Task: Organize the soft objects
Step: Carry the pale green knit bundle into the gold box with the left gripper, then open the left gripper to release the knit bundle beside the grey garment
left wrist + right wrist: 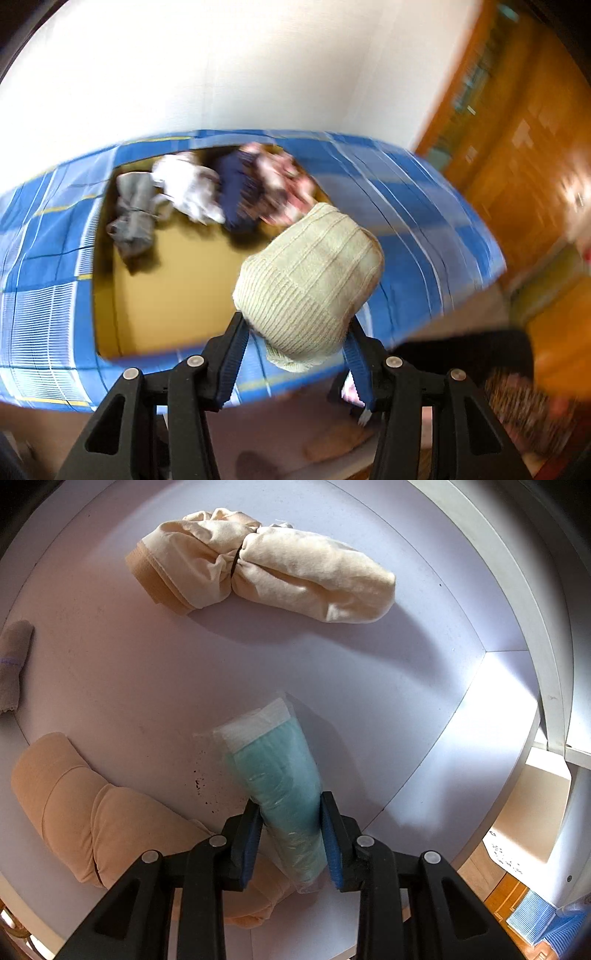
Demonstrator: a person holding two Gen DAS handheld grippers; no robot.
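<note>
Cream ribbed knit fabric, rolled into a rounded bundle [310,284], is gripped between the blue-padded fingers of the left claw [295,332], with most of the bundle standing out beyond the fingertips. Below and ahead of this claw, a blue plaid fabric-covered box [406,206] with a tan inner floor is seen, blurred. At the far end of the box, beyond the left claw, four rolled items are lined up side by side: a grey roll [135,214] farthest to the left, then a white roll [188,188], a dark navy roll [236,188] and a pink-and-white patterned roll [284,184], the last lying just beyond the held bundle. Orange-brown wooden cabinets [517,147] are seen to the right.

The right claw [291,830] is closed on a teal cloth roll wrapped in clear plastic film [277,775], both blue pads pressed against its sides; the roll's far end extends ahead of the fingertips over a pale round tabletop [369,701]. A cream cloth roll tied at its middle with a dark band [266,568] is laid well ahead of the right claw. A peach-tan cloth roll [85,805] is laid to the left, reaching under the claw's left finger. A small greyish-brown piece of cloth [13,664] is seen at the far left edge.
</note>
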